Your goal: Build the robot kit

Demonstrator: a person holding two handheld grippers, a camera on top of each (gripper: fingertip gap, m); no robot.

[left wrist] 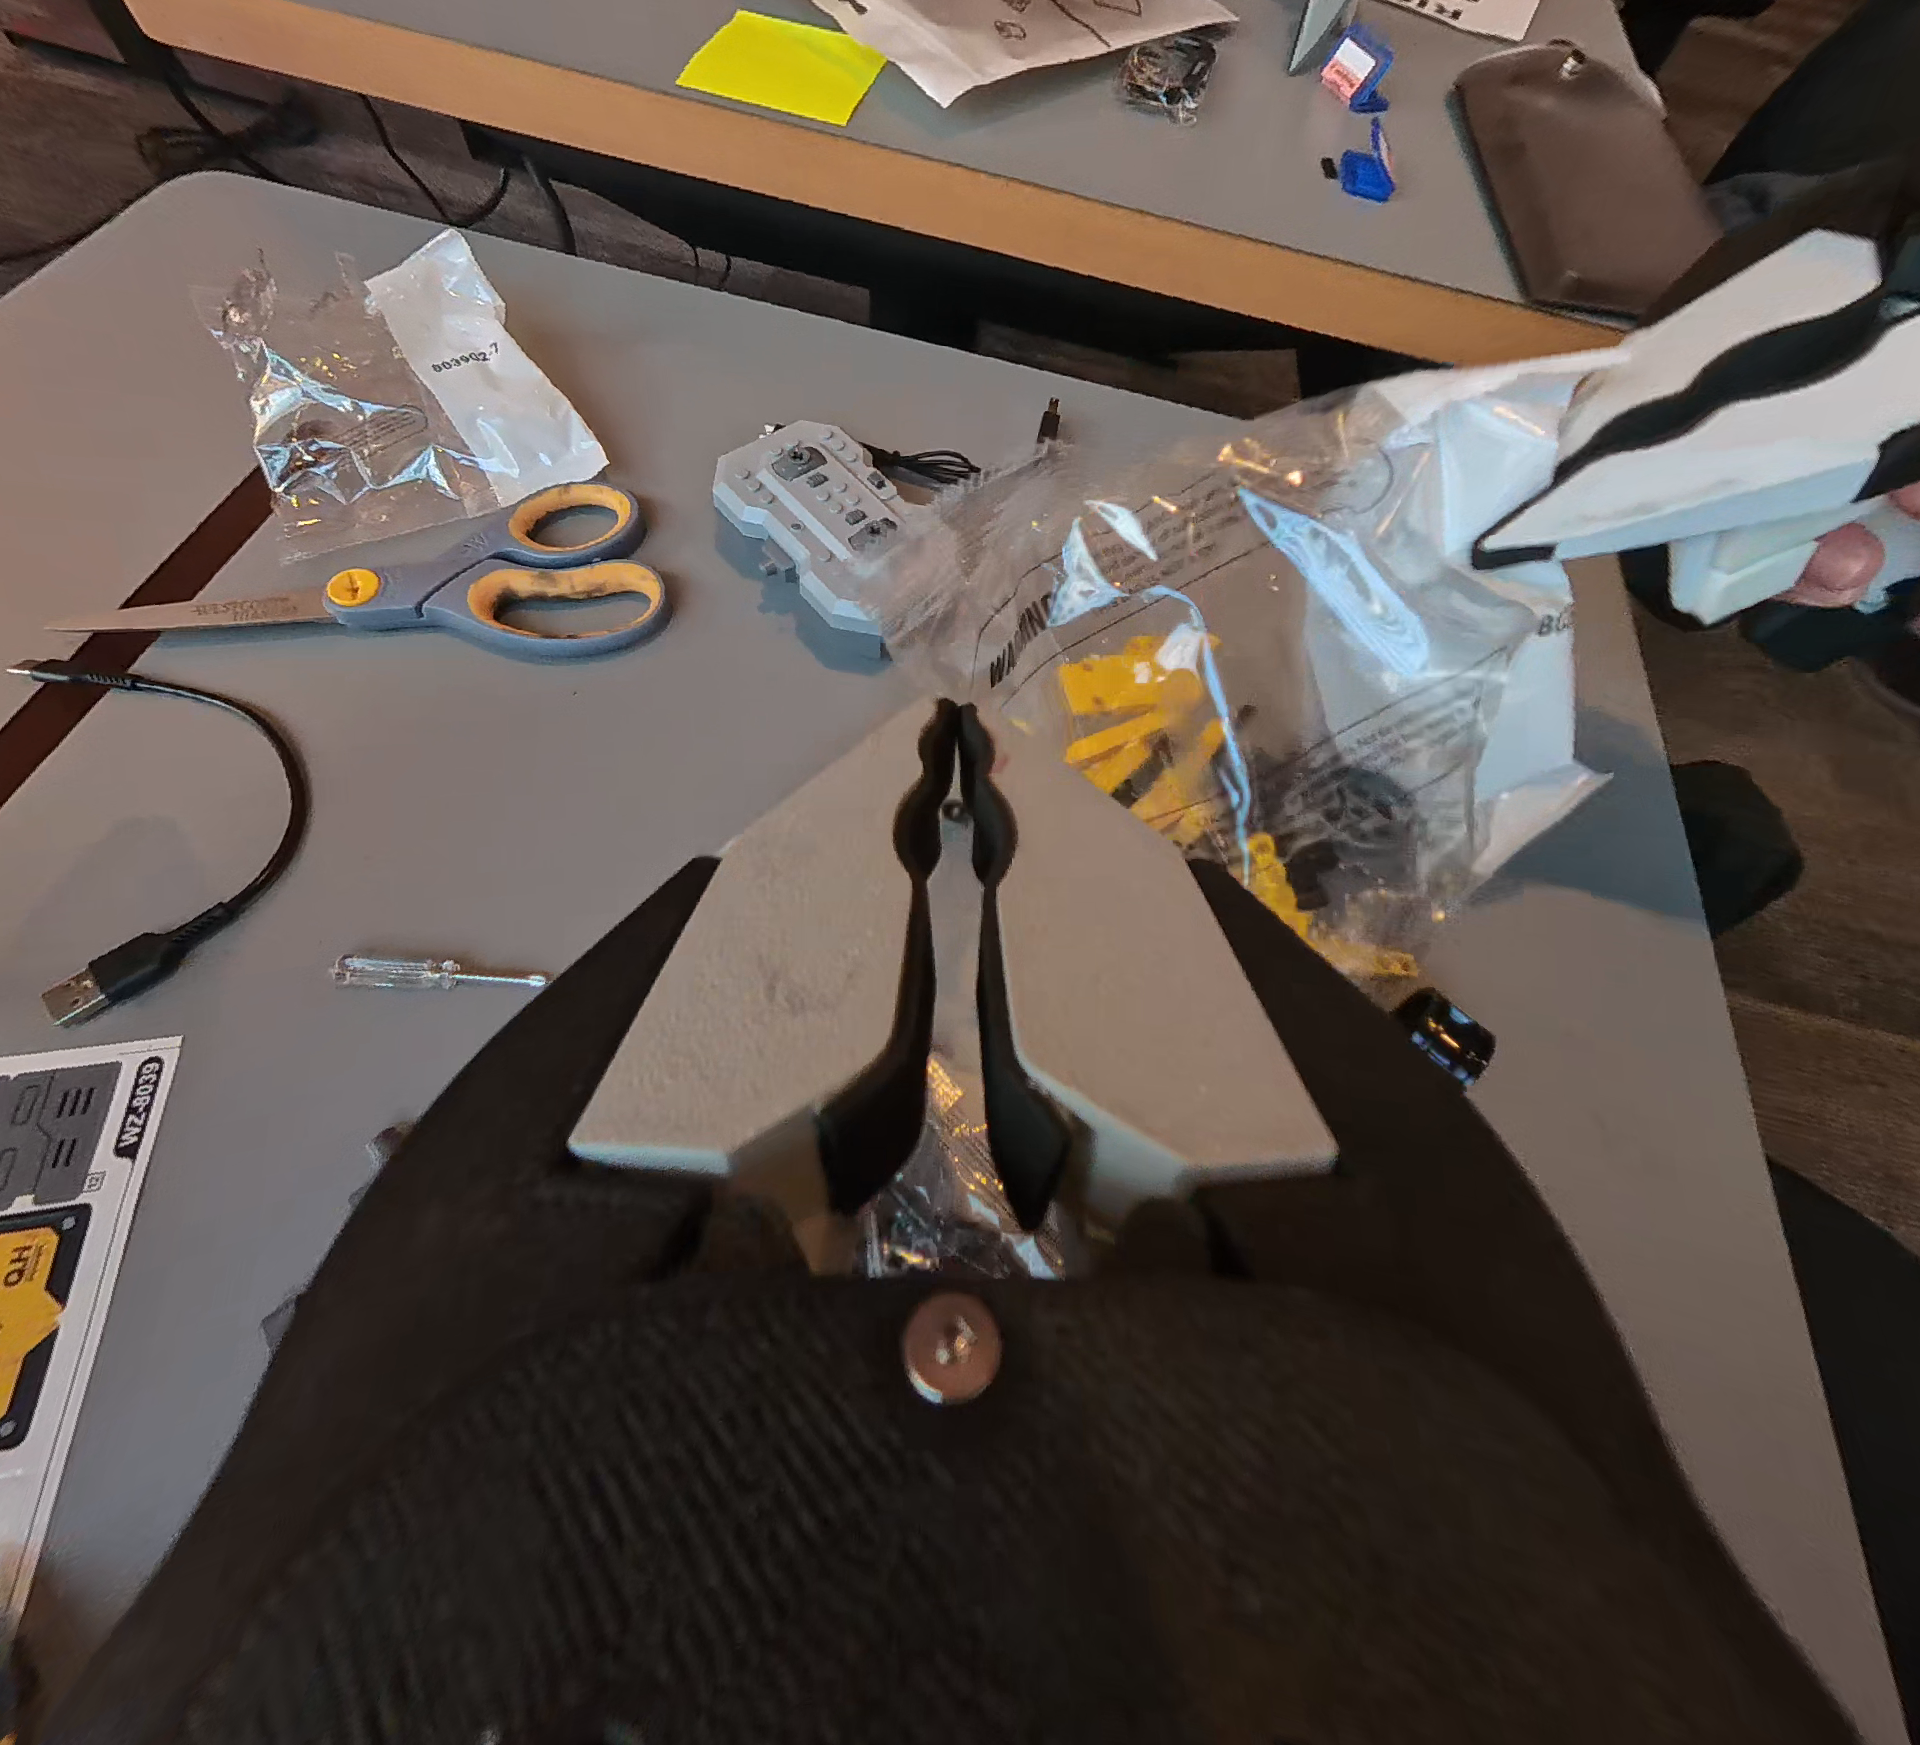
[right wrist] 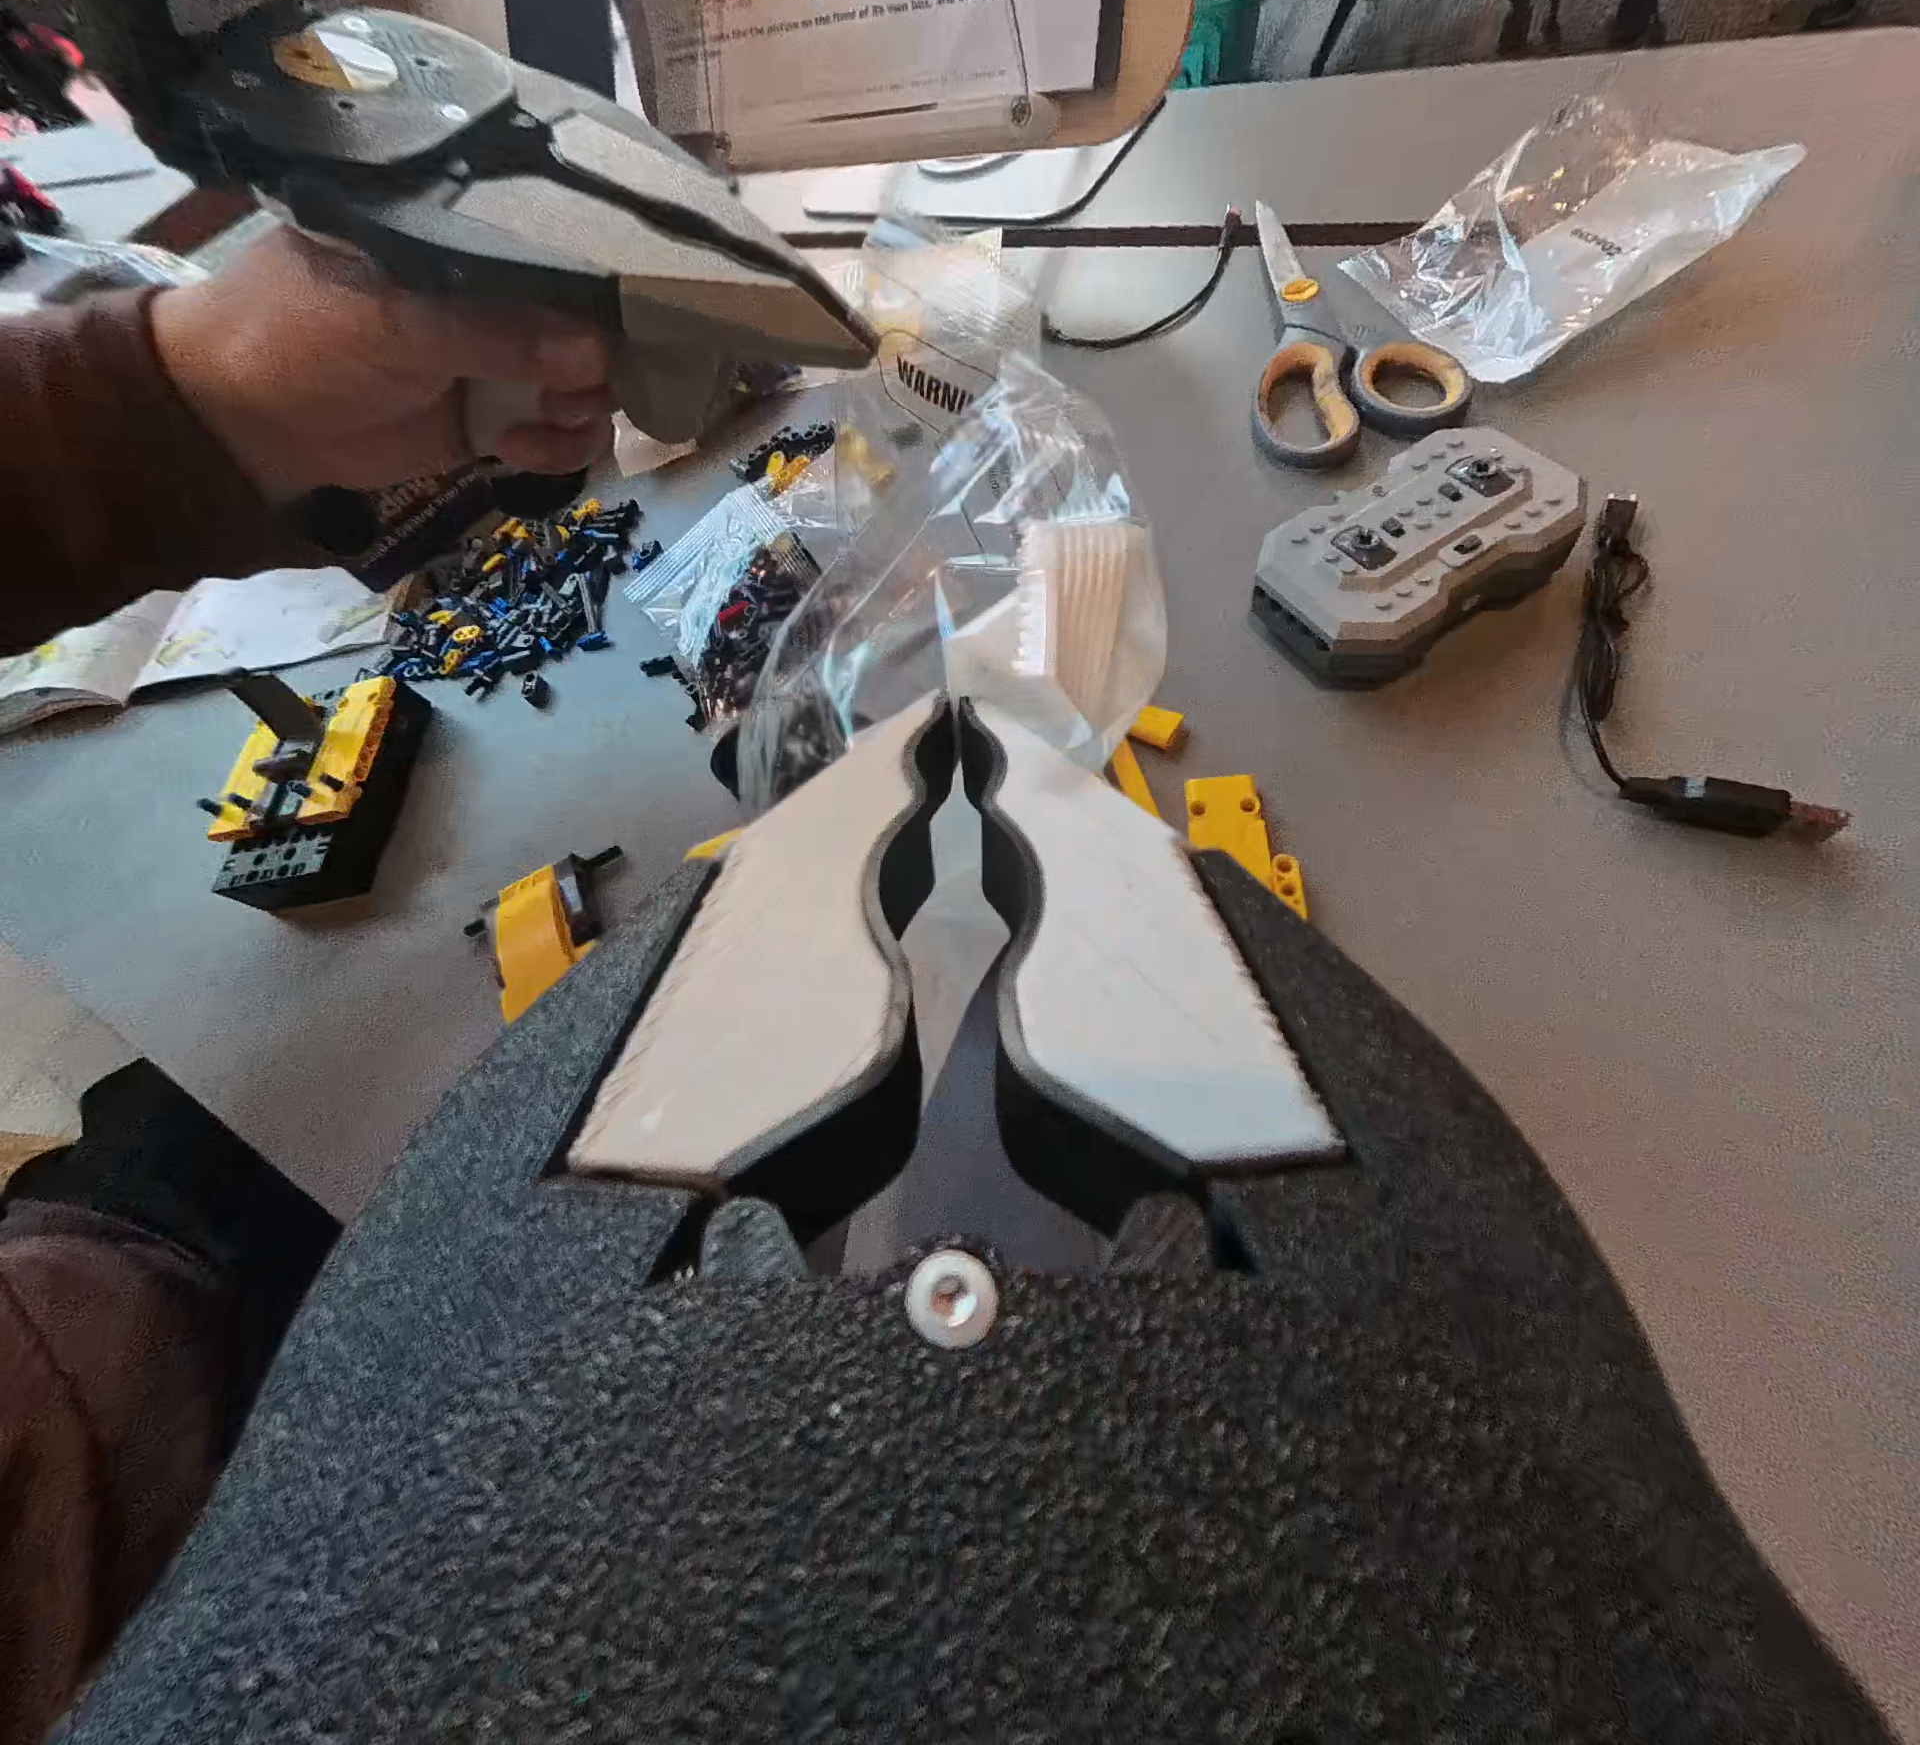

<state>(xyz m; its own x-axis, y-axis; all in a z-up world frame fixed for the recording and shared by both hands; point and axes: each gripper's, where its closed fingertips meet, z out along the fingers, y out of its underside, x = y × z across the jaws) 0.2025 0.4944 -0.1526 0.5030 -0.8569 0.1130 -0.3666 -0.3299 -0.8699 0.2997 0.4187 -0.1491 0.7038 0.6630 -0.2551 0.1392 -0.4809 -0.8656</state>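
We see the left gripper (left wrist: 956,708) and the right gripper (right wrist: 956,708), fingers closed, each pinching an edge of the clear plastic bag (left wrist: 1299,615) of yellow and black pieces, held above the desk (left wrist: 540,812) beside the scissors (left wrist: 499,573).

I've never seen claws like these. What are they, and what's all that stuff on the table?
They're hand-held grippers, one in each of a person's hands, each with a camera looking along its two fingers. One picture comes from the left gripper, the other from the right gripper. Both are pinched shut on one clear bag, stretched between them above the table. Inside are yellow and black building pieces. Lying below: scissors, a grey controller, a black cable, a small screwdriver and loose pieces.
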